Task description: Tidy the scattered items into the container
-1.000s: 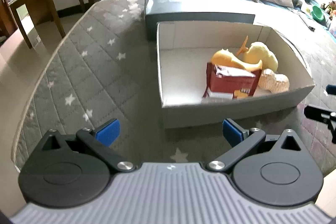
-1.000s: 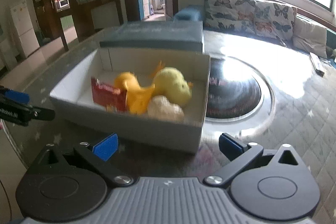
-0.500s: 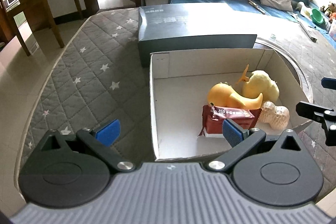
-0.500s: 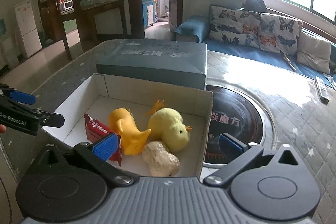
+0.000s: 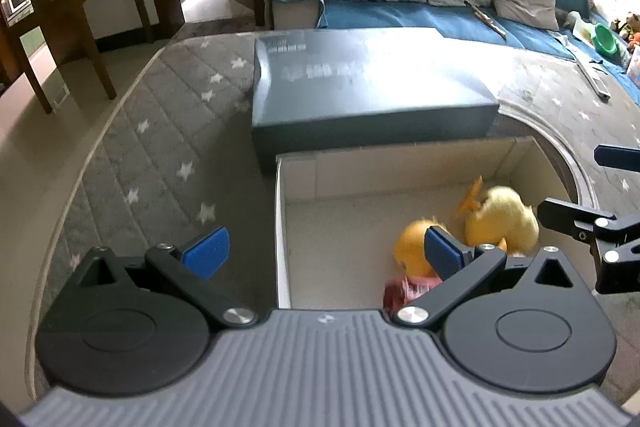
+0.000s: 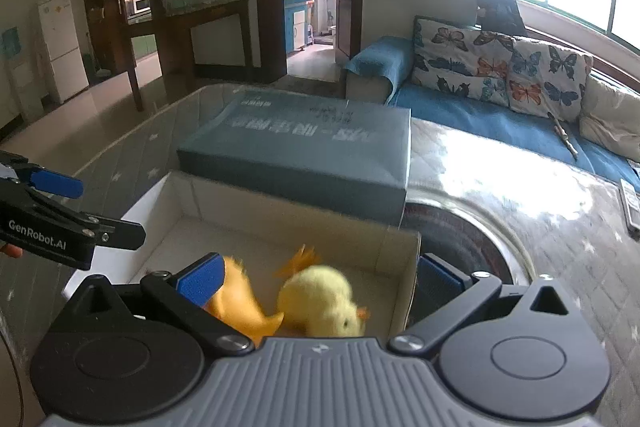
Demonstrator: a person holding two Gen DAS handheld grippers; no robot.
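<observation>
Both claws spread, holding nothing: left claw [image 5: 326, 253], right claw [image 6: 320, 277], above the box's [image 5: 282, 227] near edge. Yellow plush [image 5: 502, 221], orange toy [image 5: 412, 247] and red packet [image 5: 400, 291] lie in the box's right half, beside the dark lid [image 5: 368, 95].

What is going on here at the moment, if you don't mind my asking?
A person is tidying toys into a white box on a quilted table. Both the left hand-held gripper and the right hand-held gripper are open and empty above the box. Inside lie a yellow plush chick, an orange toy and a red packet. A dark box sits behind.
</observation>
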